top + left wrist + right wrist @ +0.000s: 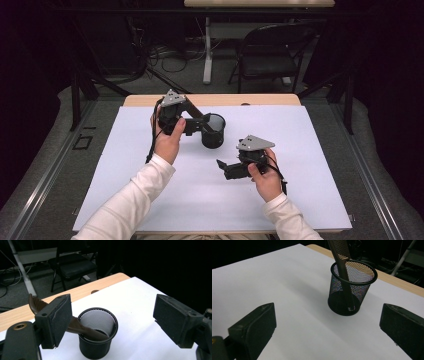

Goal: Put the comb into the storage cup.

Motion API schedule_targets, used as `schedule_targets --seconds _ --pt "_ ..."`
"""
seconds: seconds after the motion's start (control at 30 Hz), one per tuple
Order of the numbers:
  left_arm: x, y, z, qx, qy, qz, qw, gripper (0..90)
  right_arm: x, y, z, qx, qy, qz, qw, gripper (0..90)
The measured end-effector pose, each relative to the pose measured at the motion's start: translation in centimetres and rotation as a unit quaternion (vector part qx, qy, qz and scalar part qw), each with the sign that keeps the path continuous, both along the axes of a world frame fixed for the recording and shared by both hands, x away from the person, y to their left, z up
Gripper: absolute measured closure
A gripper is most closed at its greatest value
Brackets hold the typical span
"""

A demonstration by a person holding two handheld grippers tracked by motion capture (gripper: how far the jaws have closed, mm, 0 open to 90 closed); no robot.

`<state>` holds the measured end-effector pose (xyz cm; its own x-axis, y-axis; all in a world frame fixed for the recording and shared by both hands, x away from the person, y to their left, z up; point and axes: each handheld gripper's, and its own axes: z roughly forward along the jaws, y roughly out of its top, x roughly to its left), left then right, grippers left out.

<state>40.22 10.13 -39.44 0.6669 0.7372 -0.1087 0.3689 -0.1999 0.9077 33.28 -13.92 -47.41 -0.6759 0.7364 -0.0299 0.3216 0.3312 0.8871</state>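
Comb (342, 255): brown, handle end down inside the black mesh cup (352, 287), toothed end sticking up and leaning over the rim. The cup stands upright on the white sheet (150, 175) toward the far middle of the table, near the wooden edge (210, 100).

Nearest to the person, the right gripper (225, 166) rests low over the sheet, well apart from the cup. Its jaws stand spread with nothing between them; its own view looks straight at the cup across bare sheet.

Farther out, the left gripper (202, 121) sits right at the cup. In the left gripper view its jaws are wide apart. The comb's toothed end passes just behind the left-hand pad (58, 320); I cannot tell whether pad and comb touch. The right-hand pad stands clear of both comb and cup. So the comb looks released into the cup, or about to be taken from it.

Beyond the table: a folding chair (272, 52), cables on the floor, a desk leg.

Risks, as judgement:
- The comb leans long and high out of a light cup. A sideways drag from that near pad could tip the cup over.
- Pulling the left gripper back along the comb's lean could hook the teeth and lift the comb out.
- Closing here would pinch the comb at an angle and twist it.
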Motion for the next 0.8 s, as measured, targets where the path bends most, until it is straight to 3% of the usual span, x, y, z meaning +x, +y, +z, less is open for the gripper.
schedule_targets --seconds 0.47,0.8 --pt "-2.7 1.0 0.3 0.019 -0.007 -0.046 0.9987 16.0 0.0 -0.2 0.1 0.003 -0.001 -0.003 1.0 1.1" --pt "-5.1 2.9 -0.1 0.026 -0.016 -0.059 0.9978 16.0 0.0 -0.4 0.3 0.007 -0.003 -0.008 0.9999 2.0"
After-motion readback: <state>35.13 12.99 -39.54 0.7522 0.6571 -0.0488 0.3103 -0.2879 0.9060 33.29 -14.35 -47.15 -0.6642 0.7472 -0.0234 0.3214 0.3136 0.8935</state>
